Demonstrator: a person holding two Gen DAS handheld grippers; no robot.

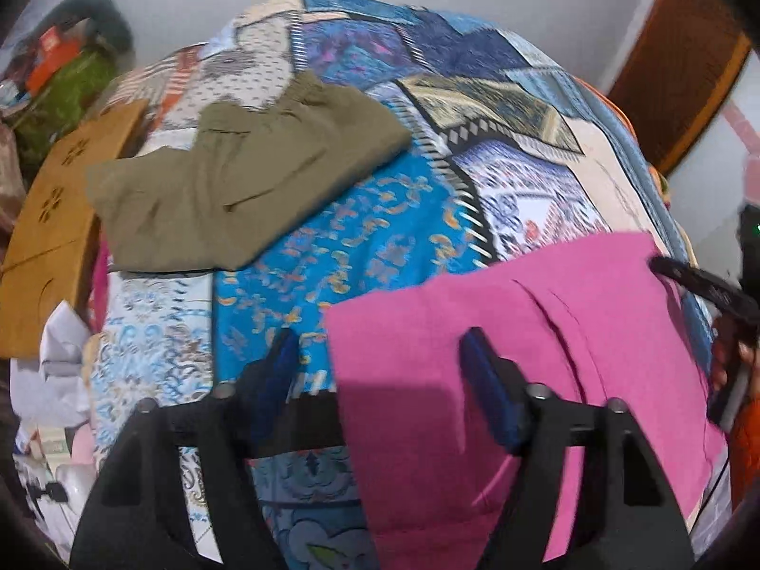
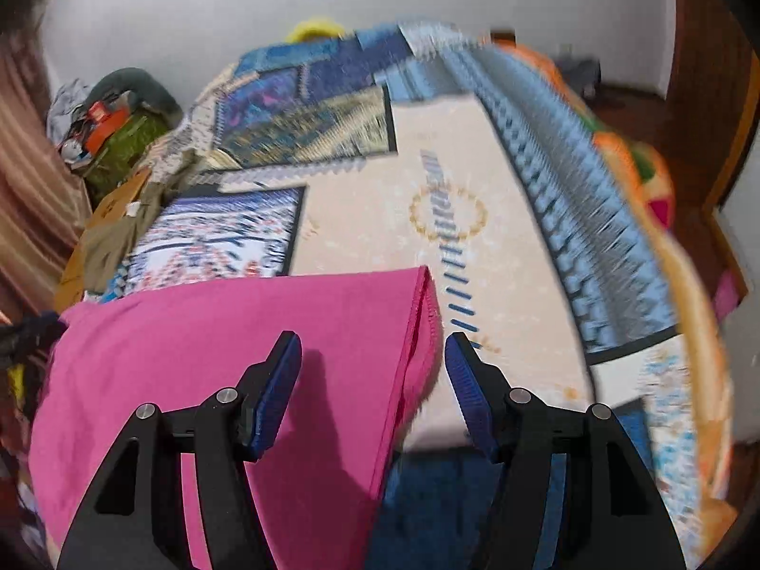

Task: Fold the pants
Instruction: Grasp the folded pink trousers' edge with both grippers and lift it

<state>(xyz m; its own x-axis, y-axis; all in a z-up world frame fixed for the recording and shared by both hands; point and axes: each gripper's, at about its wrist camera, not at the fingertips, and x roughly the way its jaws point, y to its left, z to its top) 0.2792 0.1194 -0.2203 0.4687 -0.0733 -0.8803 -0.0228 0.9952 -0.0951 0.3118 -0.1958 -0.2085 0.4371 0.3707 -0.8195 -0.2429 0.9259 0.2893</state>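
Note:
Pink pants (image 1: 522, 332) lie folded flat on the patterned bedspread (image 1: 380, 237), near its front edge. My left gripper (image 1: 380, 356) is open above their left edge, one finger over the bedspread, one over the pink cloth. The pink pants also show in the right wrist view (image 2: 237, 356). My right gripper (image 2: 373, 356) is open above their right edge, holding nothing. The right gripper shows at the far right of the left wrist view (image 1: 712, 294).
Olive pants (image 1: 247, 180) lie folded on the bedspread at the far left. A brown cardboard box (image 1: 52, 218) stands beside the bed at left. A pile of clutter (image 1: 71, 71) sits beyond it. A wooden door (image 1: 688, 71) is at right.

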